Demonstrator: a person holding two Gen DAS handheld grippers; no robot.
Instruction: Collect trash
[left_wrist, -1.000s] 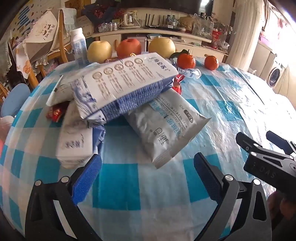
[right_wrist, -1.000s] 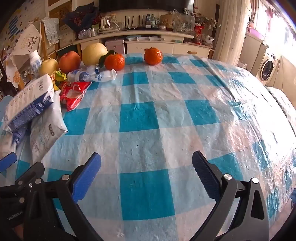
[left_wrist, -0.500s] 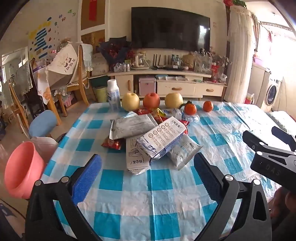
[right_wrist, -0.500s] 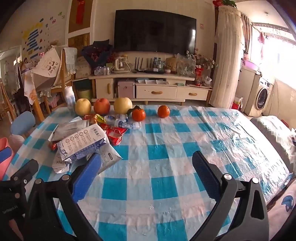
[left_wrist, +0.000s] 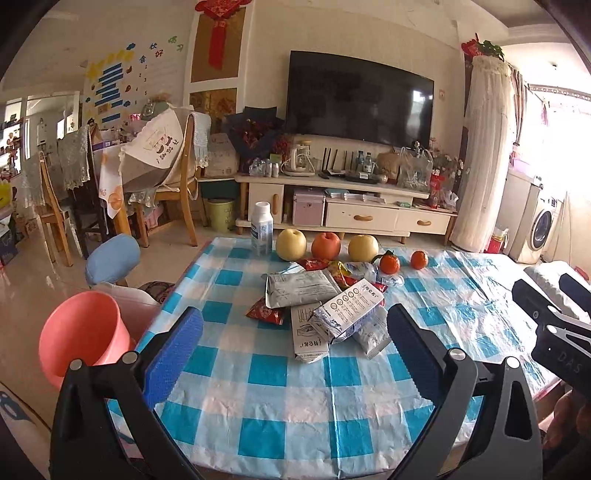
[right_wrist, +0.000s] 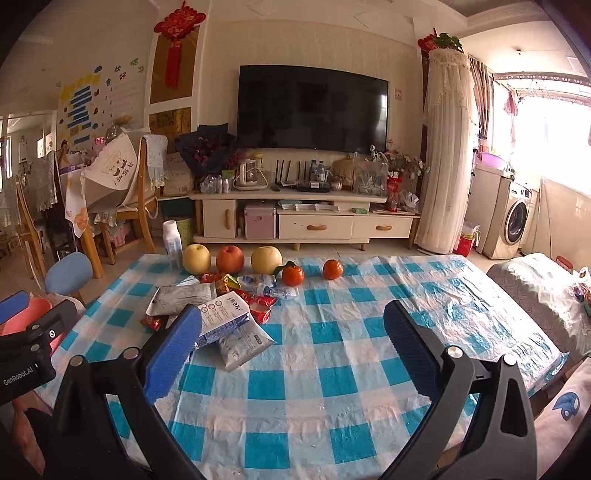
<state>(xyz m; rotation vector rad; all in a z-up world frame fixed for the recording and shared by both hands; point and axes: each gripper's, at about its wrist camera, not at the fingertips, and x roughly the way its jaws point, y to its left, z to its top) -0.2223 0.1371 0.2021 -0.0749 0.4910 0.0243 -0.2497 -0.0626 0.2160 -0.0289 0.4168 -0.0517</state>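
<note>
As both grippers pulled back from close-up to worktop (left_wrist: 280, 406) near edge: left gripper (left_wrist: 295, 347) jaws spread, empty; right gripper (right_wrist: 291, 343) same. Wrappers (left_wrist: 325, 310) heaped 12 o'clock; bin (left_wrist: 79, 332) 9 o'clock. Nothing collected yet.

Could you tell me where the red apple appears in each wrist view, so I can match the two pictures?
Left wrist: red apple just above centre, at the table's far edge, between two yellow apples.
Right wrist: red apple left of centre, same row.
Shared landmark: the television.
</note>
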